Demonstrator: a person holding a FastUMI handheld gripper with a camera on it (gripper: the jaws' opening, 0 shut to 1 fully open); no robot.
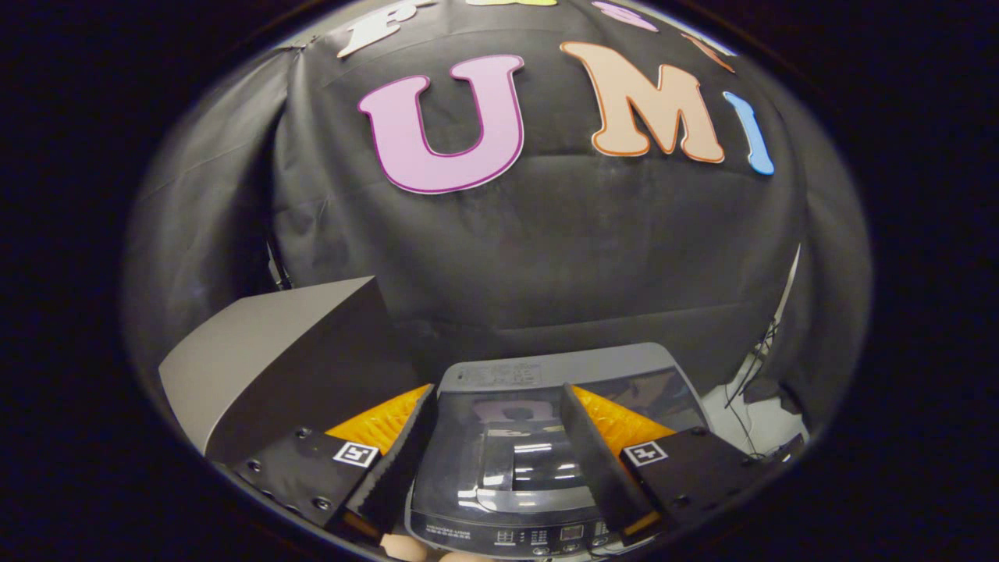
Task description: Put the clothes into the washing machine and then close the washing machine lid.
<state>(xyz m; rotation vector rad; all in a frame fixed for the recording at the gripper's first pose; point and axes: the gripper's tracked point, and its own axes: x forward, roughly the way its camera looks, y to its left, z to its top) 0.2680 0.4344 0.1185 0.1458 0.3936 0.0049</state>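
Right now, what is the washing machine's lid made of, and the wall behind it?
The washing machine lid looks like dark glass or glossy plastic: it mirrors lights. Its grey frame seems matte plastic. The wall is black cloth, creased and dull. The gripper hangs above the lid, fingers open, holding nothing.

Washing machine directly below hand-held gripper, lid shut flat, glossy, blocking drum access. Fingers spread apart, nothing between them but lid surface. Grey box at 10 o'clock from fingers, just beside machine, blocks that side. Booth wall at 12 o'clock beyond machine. Open floor with cables at 3 o'clock.
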